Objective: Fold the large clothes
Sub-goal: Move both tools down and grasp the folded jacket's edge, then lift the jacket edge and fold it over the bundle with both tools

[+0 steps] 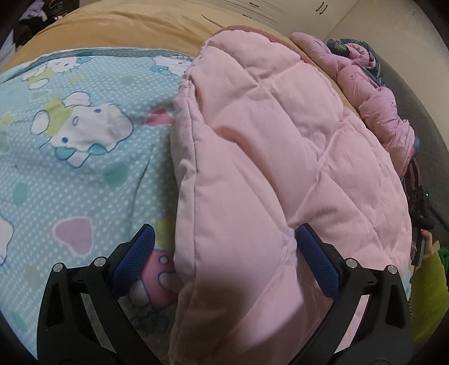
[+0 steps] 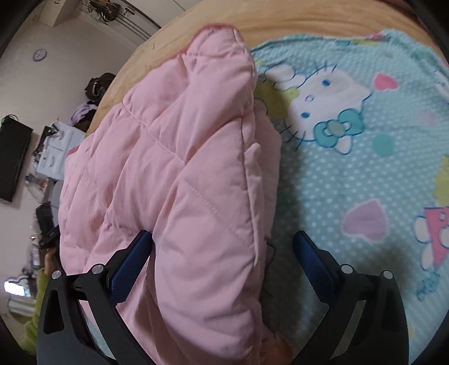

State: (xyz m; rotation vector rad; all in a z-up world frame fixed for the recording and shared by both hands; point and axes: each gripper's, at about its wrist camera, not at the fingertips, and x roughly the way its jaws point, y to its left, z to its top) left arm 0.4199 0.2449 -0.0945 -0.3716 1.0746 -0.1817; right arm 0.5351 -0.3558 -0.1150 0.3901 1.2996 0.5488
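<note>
1. Two grippers are around the same pink quilted garment [image 1: 266, 157], one at each end of its thick folded edge. This garment is the landmark for all places below.

2. Your left gripper [image 1: 224, 247] has its jaws wide apart. One blue pad [image 1: 317, 261] touches the top of the garment; the other is over the bedding just beside its edge. Nothing is clamped, so I judge you are placed to pinch the fold, not yet holding it.

3. Your right gripper [image 2: 221, 252] is the same: jaws apart, the padded edge [image 2: 196, 196] lying between them, one pad against the pink fabric, the other above the bedding.

4. The garment rests on a blue cartoon-cat blanket [image 1: 84, 134], which gives a flat place for folding. It seems already doubled, because layers show along the edge.

5. Beyond the blanket, a tan bed cover [image 1: 126, 25] goes to the far side.

6. Past the garment's far edge in the left view lies a crumpled pink and dark pile of clothes [image 1: 376, 92], perhaps waiting for folding.

7. Beside the garment's outer side, a yellow-green sleeve [image 1: 426, 286] shows your other arm.
</note>
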